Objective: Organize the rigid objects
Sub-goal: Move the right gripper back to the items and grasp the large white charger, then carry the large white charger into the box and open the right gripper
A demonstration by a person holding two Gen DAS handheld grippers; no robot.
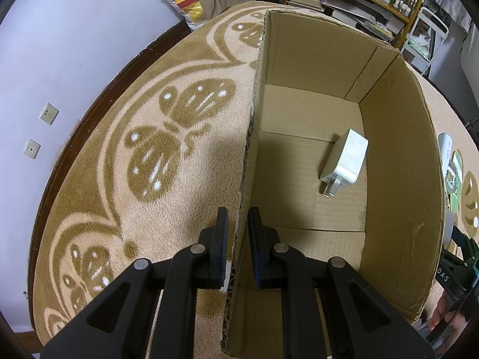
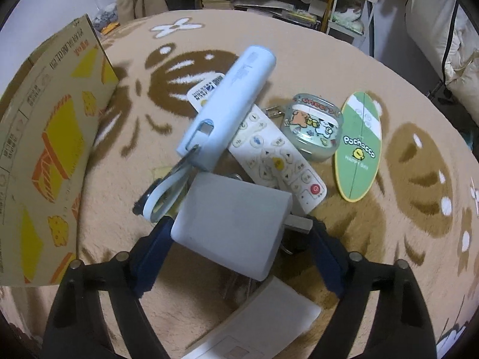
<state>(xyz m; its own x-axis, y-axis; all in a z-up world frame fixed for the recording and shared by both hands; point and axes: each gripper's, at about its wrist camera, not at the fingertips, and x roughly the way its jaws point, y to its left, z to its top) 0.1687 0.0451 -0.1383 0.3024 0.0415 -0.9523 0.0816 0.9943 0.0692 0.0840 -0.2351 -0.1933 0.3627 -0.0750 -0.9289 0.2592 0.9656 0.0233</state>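
Left gripper (image 1: 238,245) pinches the cardboard box (image 1: 398,179) wall, steadying it; right gripper (image 2: 236,239) spread wide astride the grey charger (image 2: 230,230) mid-blanket (image 2: 389,74), fingers apparently clear: close squarely on flat sides, avoid prongs, lift clear of the remote (image 2: 278,161).

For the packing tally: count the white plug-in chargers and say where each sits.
2. One charger lies on the cardboard box floor. The other charger sits between the right gripper's open fingers. More may hide under the pile.
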